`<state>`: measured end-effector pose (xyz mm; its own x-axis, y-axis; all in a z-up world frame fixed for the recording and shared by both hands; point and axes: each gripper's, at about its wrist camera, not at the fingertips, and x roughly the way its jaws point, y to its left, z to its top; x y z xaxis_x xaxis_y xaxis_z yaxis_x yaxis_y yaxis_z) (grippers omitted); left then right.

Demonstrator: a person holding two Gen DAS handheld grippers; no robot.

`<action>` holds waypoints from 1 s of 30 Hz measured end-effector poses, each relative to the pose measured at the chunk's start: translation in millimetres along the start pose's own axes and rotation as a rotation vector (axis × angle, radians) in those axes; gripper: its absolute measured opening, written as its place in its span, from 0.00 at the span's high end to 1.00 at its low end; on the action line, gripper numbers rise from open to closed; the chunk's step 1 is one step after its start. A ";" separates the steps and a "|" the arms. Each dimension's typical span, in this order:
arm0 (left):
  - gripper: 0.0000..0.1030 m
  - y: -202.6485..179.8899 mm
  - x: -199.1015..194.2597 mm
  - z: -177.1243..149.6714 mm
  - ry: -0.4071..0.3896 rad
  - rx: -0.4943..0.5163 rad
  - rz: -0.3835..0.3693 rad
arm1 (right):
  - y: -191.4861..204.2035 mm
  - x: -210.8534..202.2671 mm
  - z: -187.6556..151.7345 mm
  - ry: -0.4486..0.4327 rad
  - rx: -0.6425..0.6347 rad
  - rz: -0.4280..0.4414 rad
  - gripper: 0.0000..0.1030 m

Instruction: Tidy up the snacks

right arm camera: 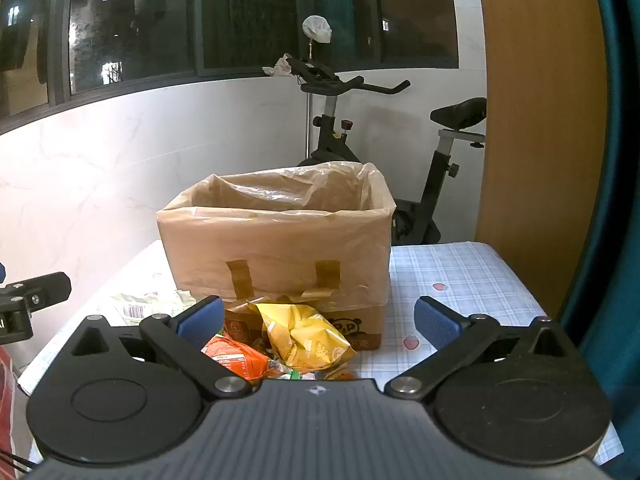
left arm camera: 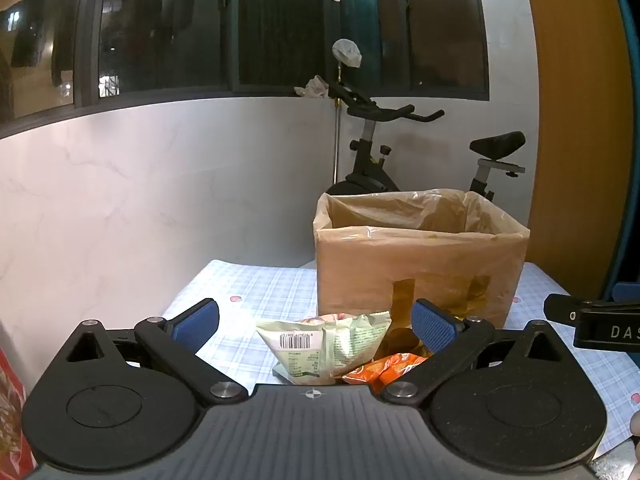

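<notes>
Hovering left gripper (left arm camera: 316,326) wide open, gripping nothing, over green snack bag (left arm camera: 324,346). Holding right gripper (right arm camera: 319,322) equally spread, empty, above yellow bag (right arm camera: 308,340) beside lined cardboard box (right arm camera: 276,248).

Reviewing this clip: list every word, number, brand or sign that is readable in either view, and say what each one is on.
"DAS": white letters on the black body of the right tongs, cut off at the frame edge.
Barcode digits on the pale green snack packet: too small to read.
Panda logo lettering on the brown cardboard box: partly hidden, unreadable.
Print on the orange snack packet and the yellow snack packet: blurred.
</notes>
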<state>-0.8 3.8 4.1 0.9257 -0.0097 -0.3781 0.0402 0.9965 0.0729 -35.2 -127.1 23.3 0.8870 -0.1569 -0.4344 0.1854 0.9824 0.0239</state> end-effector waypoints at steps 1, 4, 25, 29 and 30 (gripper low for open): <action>0.00 0.4 -0.2 0.3 0.000 0.001 0.001 | -0.2 0.1 0.2 0.000 0.000 0.000 0.00; 0.00 -1.0 -0.1 0.1 -0.001 0.004 0.003 | 0.8 -0.5 -0.7 -0.002 -0.003 0.004 0.00; 0.00 -2.1 0.6 -1.3 0.001 -0.004 0.008 | -0.2 -1.0 1.3 0.002 -0.007 0.004 0.00; 0.00 -2.4 0.8 -1.9 0.003 -0.006 0.007 | -0.1 -0.8 1.2 0.001 -0.007 0.004 0.00; 0.00 -2.9 0.6 -2.1 0.003 -0.006 0.007 | 0.1 -0.5 1.2 0.002 -0.007 0.004 0.00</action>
<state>-1.2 1.1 1.7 0.9248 -0.0022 -0.3804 0.0313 0.9970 0.0703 -35.1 -127.1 24.6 0.8870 -0.1528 -0.4358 0.1788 0.9837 0.0190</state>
